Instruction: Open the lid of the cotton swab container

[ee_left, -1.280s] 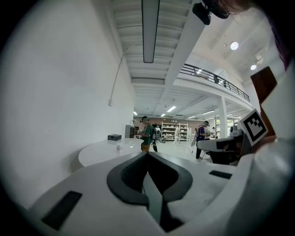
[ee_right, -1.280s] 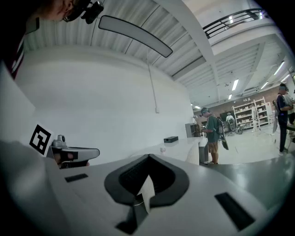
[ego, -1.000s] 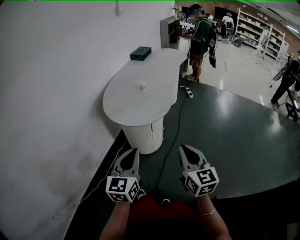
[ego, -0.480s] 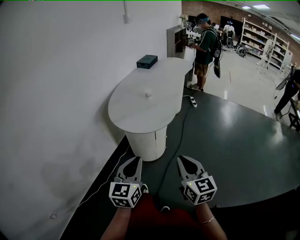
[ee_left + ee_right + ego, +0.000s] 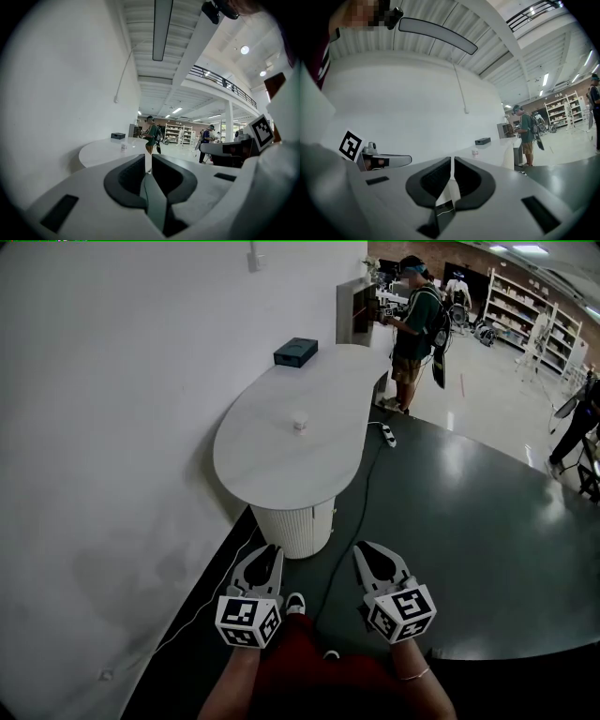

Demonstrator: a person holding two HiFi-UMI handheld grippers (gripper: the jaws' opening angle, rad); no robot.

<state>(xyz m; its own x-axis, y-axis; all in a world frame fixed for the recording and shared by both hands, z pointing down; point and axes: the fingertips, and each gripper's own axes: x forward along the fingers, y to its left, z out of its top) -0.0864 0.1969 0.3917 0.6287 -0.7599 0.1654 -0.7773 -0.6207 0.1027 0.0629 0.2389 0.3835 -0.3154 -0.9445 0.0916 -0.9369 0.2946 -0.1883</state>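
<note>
I held my left claw point(image 5: 269, 549) and my right claw point(image 5: 367, 548) low over the dark floor point(image 5: 469, 521), each pressed together on nothing and well short of the rounded white table point(image 5: 267, 470). The small cotton swab container point(image 5: 300, 420) stood alone near the table's middle, well apart from a dark box point(image 5: 294, 352) at its far end by the wall. A cable point(image 5: 349, 517) ran across the floor beside the table's ribbed base point(image 5: 292, 519), and a person point(image 5: 412, 320) stood beyond the far end.
</note>
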